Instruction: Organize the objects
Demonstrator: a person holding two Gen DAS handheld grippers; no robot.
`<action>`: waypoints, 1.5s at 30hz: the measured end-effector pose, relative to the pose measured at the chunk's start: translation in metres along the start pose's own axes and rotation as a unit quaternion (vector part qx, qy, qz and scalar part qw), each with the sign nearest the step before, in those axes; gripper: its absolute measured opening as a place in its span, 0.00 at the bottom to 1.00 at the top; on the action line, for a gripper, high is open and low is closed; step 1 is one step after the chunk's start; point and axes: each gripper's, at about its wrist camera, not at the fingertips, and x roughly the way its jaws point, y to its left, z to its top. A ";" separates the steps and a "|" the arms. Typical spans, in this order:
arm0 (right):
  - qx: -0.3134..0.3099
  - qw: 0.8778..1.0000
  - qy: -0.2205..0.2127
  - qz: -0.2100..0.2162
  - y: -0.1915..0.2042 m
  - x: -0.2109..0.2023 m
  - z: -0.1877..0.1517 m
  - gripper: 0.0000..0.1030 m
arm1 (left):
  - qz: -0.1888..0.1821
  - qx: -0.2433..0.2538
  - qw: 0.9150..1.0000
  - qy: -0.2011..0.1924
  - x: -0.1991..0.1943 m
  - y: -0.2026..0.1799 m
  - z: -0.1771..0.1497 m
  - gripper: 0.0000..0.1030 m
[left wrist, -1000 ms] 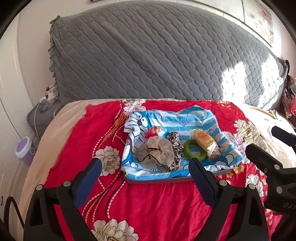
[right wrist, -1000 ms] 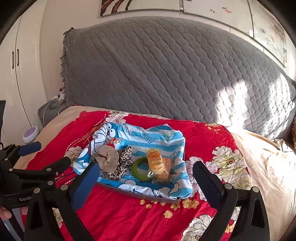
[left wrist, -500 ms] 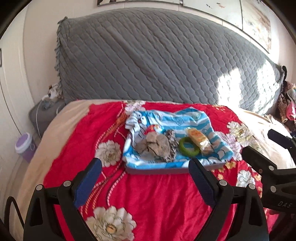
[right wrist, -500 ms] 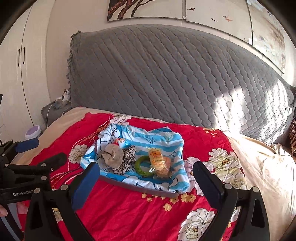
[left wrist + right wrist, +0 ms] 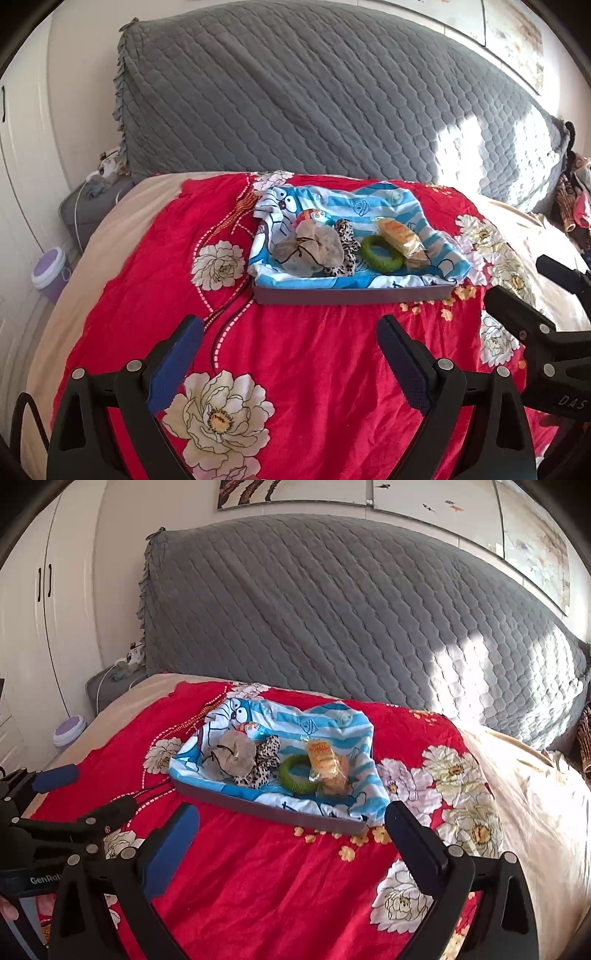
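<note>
A grey tray [image 5: 351, 295] [image 5: 266, 810] lined with a blue striped cartoon cloth [image 5: 369, 206] lies on the red floral bedspread [image 5: 295, 369]. In it lie a beige scrunchie [image 5: 310, 247] [image 5: 234, 755], a leopard-print scrunchie [image 5: 345, 245] [image 5: 264, 762], a green ring [image 5: 381, 254] [image 5: 295, 775], a yellow snack packet [image 5: 400, 236] [image 5: 325, 762] and a small red-and-blue item [image 5: 312, 216]. My left gripper [image 5: 290, 363] is open, short of the tray's near wall. My right gripper [image 5: 291, 845] is open too, nothing between its fingers, just before the tray's front right corner.
A grey quilted headboard [image 5: 314, 110] rises behind the bed. A grey bedside stand [image 5: 85, 206] with cables and a purple-lidded bin [image 5: 50, 267] are at the left. White wardrobe doors [image 5: 33, 627] stand far left. Beige sheet [image 5: 535, 794] runs to the right.
Both grippers have drawn back from the tray and dropped lower, so the tray looks farther off and its grey front wall shows. Both stay open. The objects have not moved.
</note>
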 end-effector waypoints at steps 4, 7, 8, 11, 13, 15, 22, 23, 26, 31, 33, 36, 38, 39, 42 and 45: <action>0.006 1.000 0.005 -0.004 -0.004 0.002 -0.006 0.99 | 0.002 -0.005 1.000 -0.001 0.001 0.003 0.001 0.92; 0.010 1.000 0.007 -0.004 -0.007 0.003 -0.006 0.99 | 0.000 -0.008 1.000 -0.005 0.000 0.003 0.005 0.92; 0.012 1.000 0.005 -0.005 -0.007 0.002 -0.006 0.99 | 0.000 -0.008 1.000 -0.007 -0.001 0.003 0.006 0.92; 0.012 1.000 0.002 -0.006 -0.008 0.002 -0.003 0.99 | -0.002 -0.008 1.000 -0.010 -0.001 0.002 0.009 0.92; 0.012 1.000 0.002 -0.005 -0.008 0.002 -0.003 0.99 | -0.002 -0.007 1.000 -0.010 0.000 0.002 0.008 0.92; 0.013 1.000 0.002 -0.006 -0.008 0.003 -0.005 0.99 | -0.005 -0.007 1.000 -0.005 0.002 0.002 0.007 0.92; 0.008 1.000 0.007 -0.011 -0.008 0.007 -0.014 0.99 | -0.012 -0.012 1.000 0.002 0.012 0.004 -0.006 0.92; 0.009 1.000 0.007 -0.012 -0.009 0.008 -0.016 0.99 | -0.012 -0.014 1.000 0.004 0.014 0.004 -0.009 0.92; 0.007 1.000 0.010 -0.014 -0.009 0.011 -0.022 0.99 | -0.015 -0.020 1.000 0.007 0.020 0.005 -0.016 0.92; 0.010 1.000 0.016 -0.013 -0.010 0.016 -0.034 0.99 | -0.010 -0.013 1.000 0.010 0.027 0.004 -0.027 0.92; 0.010 1.000 0.016 -0.014 -0.010 0.017 -0.038 0.99 | -0.006 -0.006 1.000 0.011 0.029 0.002 -0.032 0.92; 0.010 1.000 0.018 -0.015 -0.010 0.019 -0.046 0.99 | -0.005 -0.006 1.000 0.014 0.033 0.002 -0.037 0.92; 0.012 1.000 0.021 -0.017 -0.010 0.022 -0.051 0.99 | -0.002 -0.006 1.000 0.017 0.035 0.003 -0.041 0.92; 0.013 0.999 0.023 -0.019 -0.010 0.023 -0.054 0.99 | -0.001 -0.006 1.000 0.019 0.037 0.004 -0.043 0.92; 0.018 0.999 0.030 -0.021 -0.011 0.026 -0.064 0.99 | 0.004 -0.002 1.000 0.024 0.041 0.004 -0.050 0.92; 0.017 0.999 0.037 -0.024 -0.011 0.029 -0.072 0.99 | 0.006 -0.001 1.000 0.027 0.044 0.005 -0.056 0.92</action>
